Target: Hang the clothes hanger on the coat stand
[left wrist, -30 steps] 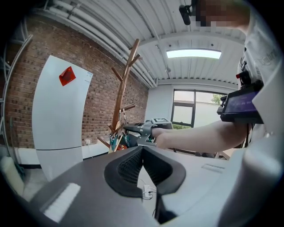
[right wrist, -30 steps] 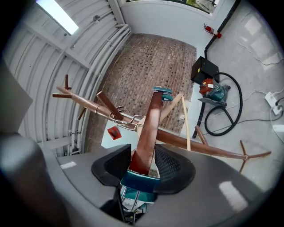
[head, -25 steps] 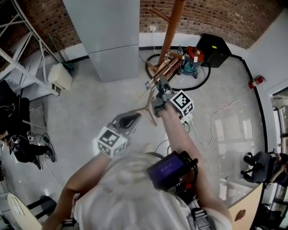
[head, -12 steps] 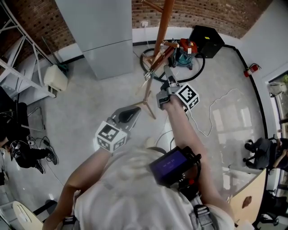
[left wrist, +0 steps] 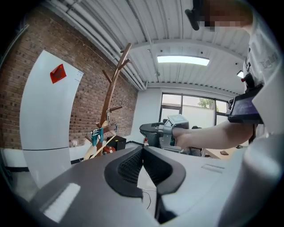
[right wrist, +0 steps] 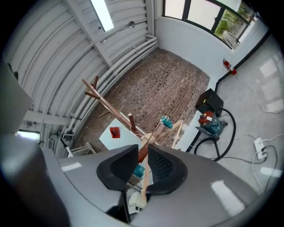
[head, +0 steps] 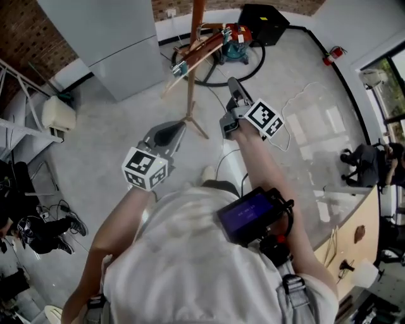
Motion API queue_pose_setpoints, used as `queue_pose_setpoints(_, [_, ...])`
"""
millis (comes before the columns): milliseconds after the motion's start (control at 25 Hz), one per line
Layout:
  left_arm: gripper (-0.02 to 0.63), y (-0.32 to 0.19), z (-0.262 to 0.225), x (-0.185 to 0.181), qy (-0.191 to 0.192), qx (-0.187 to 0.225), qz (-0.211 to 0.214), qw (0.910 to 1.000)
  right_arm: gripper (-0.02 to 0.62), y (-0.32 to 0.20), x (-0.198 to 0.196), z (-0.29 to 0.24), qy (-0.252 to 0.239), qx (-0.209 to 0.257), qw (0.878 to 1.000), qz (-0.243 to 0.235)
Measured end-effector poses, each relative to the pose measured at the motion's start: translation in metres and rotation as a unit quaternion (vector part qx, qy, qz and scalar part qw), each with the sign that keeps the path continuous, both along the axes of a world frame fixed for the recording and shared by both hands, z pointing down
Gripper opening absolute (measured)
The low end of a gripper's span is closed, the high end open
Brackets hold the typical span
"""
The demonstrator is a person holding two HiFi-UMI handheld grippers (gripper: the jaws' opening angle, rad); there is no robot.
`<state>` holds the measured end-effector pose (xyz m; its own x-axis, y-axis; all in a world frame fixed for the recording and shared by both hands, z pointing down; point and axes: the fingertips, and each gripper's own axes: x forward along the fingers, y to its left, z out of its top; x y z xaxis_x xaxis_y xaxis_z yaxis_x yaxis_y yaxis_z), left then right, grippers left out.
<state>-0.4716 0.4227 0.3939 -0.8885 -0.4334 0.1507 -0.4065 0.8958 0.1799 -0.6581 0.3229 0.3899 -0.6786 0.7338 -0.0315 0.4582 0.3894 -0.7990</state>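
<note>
The wooden coat stand [head: 197, 16] rises at the top of the head view, and the wooden clothes hanger [head: 200, 51] with teal clips hangs tilted on it. My right gripper [head: 233, 86] sits to the right of the hanger and apart from it. Its jaws are closing with a narrow gap and nothing between them. In the right gripper view the stand [right wrist: 109, 109] and hanger [right wrist: 173, 130] show beyond the right gripper [right wrist: 143, 153]. My left gripper [head: 181, 126] is lower left, shut and empty. The stand [left wrist: 114, 84] and hanger [left wrist: 98, 142] lie far past the left gripper [left wrist: 143, 149].
A grey pillar [head: 107, 44] stands left of the stand. Behind it are a red and teal vacuum [head: 237, 35] with a black hose and a black box [head: 266, 16]. Cables [head: 297, 107] trail over the floor at right. A person [head: 31, 228] sits at the far left.
My right gripper has come off the hanger and drawn back to the right; the hanger stays on the stand. The left gripper has hardly moved. The head camera has tipped down.
</note>
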Motion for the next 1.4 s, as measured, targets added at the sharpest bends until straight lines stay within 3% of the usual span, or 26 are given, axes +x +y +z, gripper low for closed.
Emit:
queue_pose_setpoints(320, [0.002,-0.008,0.007,-0.014,0.008,0.003,0.005,0.9999,0.014,-0.030,0.034,-0.004,-0.022,0.072,0.997,-0.028])
queue_pose_setpoints(520, [0.002,-0.019,0.007,-0.018,0.003,0.003,0.007,1.0000,0.014,-0.052,0.057,0.000,-0.053,0.120,0.990,-0.055])
queue_pose_setpoints(720, [0.002,-0.049,0.024,-0.019,0.011,0.008,0.009,0.9999,0.014,-0.084,0.077,0.015,-0.105,0.179,0.974,-0.091])
queue_pose_setpoints(920, [0.002,-0.076,0.037,-0.011,0.020,0.013,0.003,0.9997,0.014,-0.102,0.107,0.027,-0.165,0.228,0.950,-0.136])
queue_pose_setpoints(1040, [0.002,-0.093,0.044,0.000,0.035,0.019,0.004,0.9992,0.014,-0.114,0.126,0.036,-0.168,0.234,0.946,-0.146])
queue_pose_setpoints(1400, [0.002,-0.138,0.053,0.001,0.061,0.008,0.005,0.9981,0.014,-0.139,0.137,0.051,-0.163,0.211,0.950,-0.160])
